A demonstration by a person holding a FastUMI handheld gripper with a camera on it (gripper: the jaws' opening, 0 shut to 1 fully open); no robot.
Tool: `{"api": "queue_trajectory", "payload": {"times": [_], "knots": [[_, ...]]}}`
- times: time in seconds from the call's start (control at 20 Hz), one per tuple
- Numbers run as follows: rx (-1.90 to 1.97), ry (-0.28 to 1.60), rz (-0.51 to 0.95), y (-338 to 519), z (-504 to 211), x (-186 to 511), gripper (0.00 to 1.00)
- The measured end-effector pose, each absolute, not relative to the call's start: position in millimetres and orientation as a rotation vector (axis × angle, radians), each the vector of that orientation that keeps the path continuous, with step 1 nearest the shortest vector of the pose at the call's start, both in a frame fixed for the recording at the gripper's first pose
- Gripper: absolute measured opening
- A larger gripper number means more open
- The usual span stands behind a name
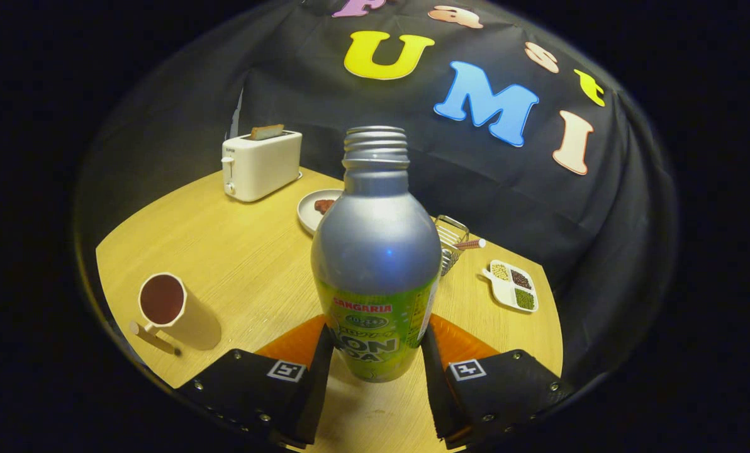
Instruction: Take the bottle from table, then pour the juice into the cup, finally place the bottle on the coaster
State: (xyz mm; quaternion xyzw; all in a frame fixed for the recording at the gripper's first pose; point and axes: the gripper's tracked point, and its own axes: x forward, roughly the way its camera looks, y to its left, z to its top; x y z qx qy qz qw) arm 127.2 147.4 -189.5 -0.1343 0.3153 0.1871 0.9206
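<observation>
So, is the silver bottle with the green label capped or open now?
Open: the silver bottle with the green label stands upright between the claw fingers, its threaded neck bare, no cap on it.

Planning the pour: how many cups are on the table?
1. The cup stands beside the fingers, apart from the bottle they grip. Others may hide behind the bottle.

Single fisheye cam, carried on the gripper [375, 384] and aimed forward along its two fingers

The table [236, 264] is seen from low down and close up, with the fingers closed against the bottle [375, 251] right in front. The toaster [262, 165] and the booth wall [488, 189] are taken in farther back. Everything gets bent by the lens.
</observation>
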Motion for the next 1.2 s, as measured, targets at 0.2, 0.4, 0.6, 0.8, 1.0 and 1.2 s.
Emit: {"api": "queue_trajectory", "payload": {"times": [0.2, 0.4, 0.6, 0.8, 1.0, 1.2], "knots": [[-0.241, 0.596, 0.38, 150, -192, 149, 0.68], [-0.183, 0.574, 0.379, 155, -200, 165, 0.68], [-0.15, 0.566, 0.376, 158, -210, 178, 0.68], [-0.147, 0.546, 0.38, 163, -219, 190, 0.69], [-0.143, 0.55, 0.385, 167, -236, 198, 0.69], [-0.121, 0.547, 0.38, 170, -247, 206, 0.7]]}}
